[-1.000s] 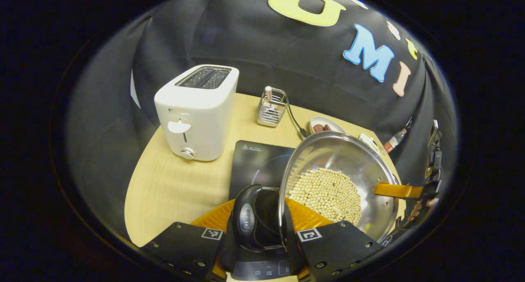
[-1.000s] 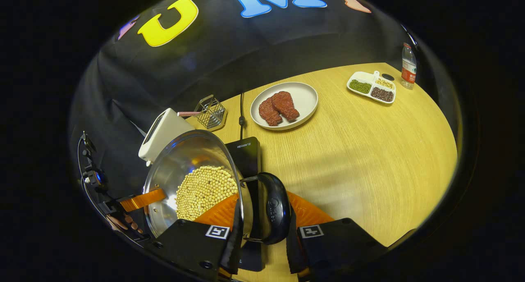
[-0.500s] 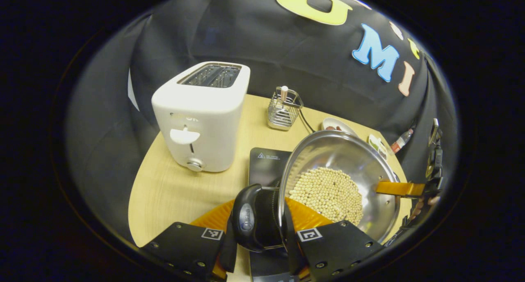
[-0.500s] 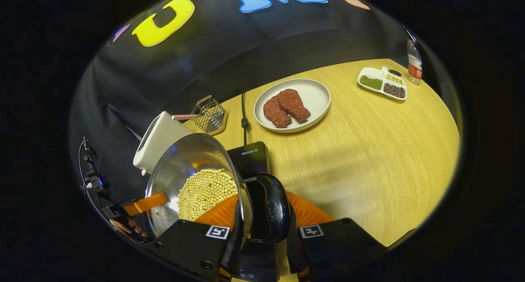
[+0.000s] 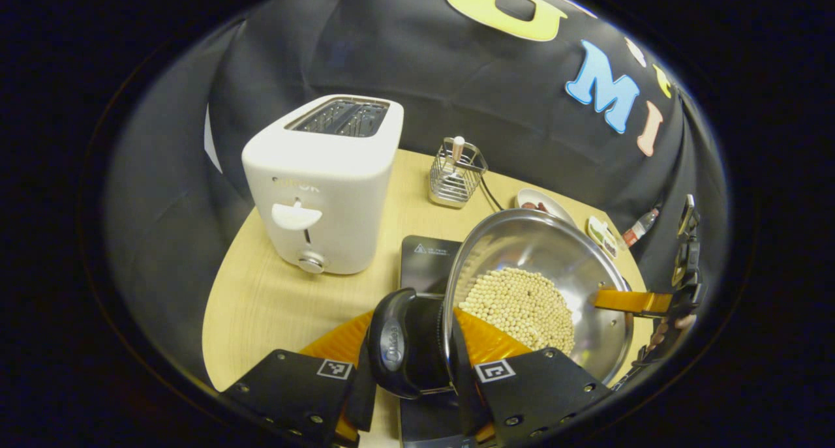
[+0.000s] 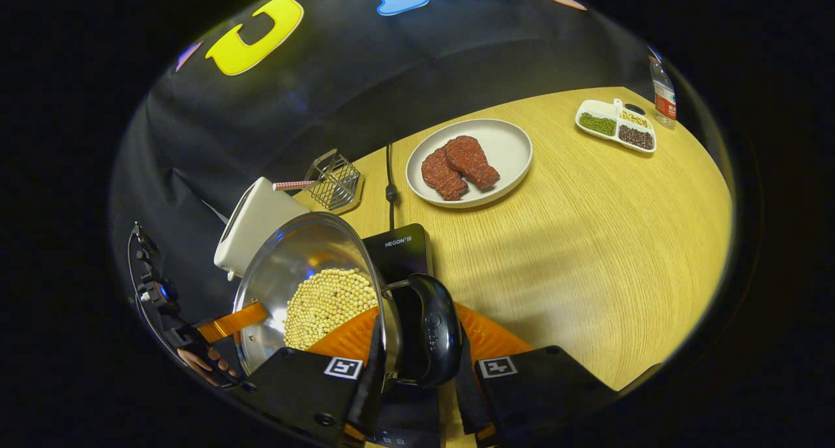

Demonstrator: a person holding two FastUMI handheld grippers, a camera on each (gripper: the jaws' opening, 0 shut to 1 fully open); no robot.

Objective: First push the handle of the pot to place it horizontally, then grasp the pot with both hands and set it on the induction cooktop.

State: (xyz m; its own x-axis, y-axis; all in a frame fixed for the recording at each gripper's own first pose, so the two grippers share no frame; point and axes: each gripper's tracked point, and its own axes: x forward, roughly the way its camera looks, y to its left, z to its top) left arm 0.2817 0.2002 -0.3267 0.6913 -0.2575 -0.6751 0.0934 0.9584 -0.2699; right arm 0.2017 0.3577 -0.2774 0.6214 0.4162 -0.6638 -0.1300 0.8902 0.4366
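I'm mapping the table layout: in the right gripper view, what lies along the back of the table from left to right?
Toaster → wire rack → plate of meat → divided dish → water bottle.

Left hand-held gripper (image 5: 409, 405) — black angular plates, screws along edges, square fiducial tags; right hand-held gripper (image 6: 417, 405) — same build.

White toaster (image 5: 323, 187) at left of the left gripper view, wire rack (image 5: 456, 173) behind it, plate of meat (image 6: 470, 162) at upper centre of the right gripper view, divided dish (image 6: 615, 125) and bottle (image 6: 664, 96) at upper right, wooden table (image 6: 587, 239)
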